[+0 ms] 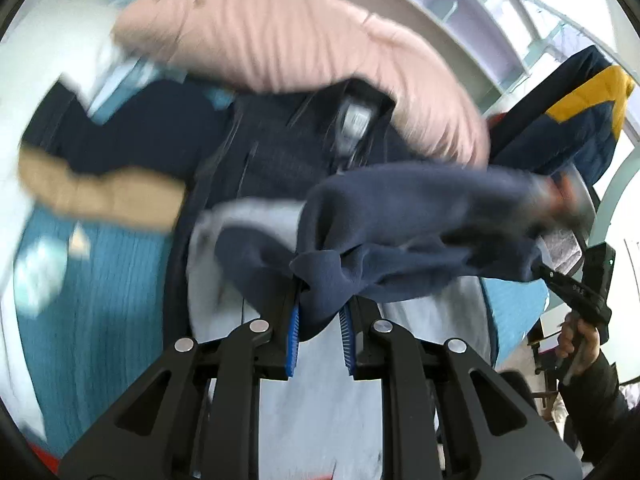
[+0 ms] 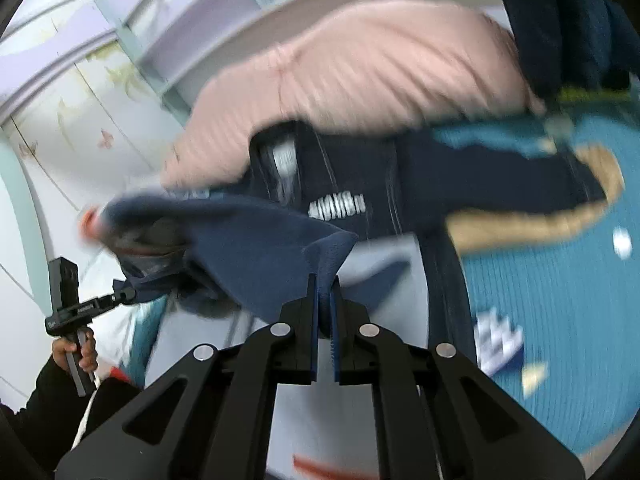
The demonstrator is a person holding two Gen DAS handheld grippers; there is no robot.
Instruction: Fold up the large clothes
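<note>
A navy blue garment point(image 1: 400, 224) hangs stretched in the air between my two grippers. My left gripper point(image 1: 320, 312) is shut on one bunched edge of it, cloth filling the gap between the blue pads. My right gripper point(image 2: 325, 300) is shut on the other edge of the same garment point(image 2: 248, 240). In the left wrist view the right gripper point(image 1: 548, 270) shows at the far right, clamped on the cloth. In the right wrist view the left gripper point(image 2: 124, 294) shows at the left, also on the cloth. Both views are motion-blurred.
Below lies a pile of clothes: a pink ribbed garment point(image 1: 280, 28), a dark jacket with a label point(image 1: 352, 120) and tan trim point(image 1: 108, 196), a light grey piece point(image 1: 320, 412), all on a teal knit cover point(image 1: 92, 304). A navy-yellow garment point(image 1: 580, 108) hangs at right.
</note>
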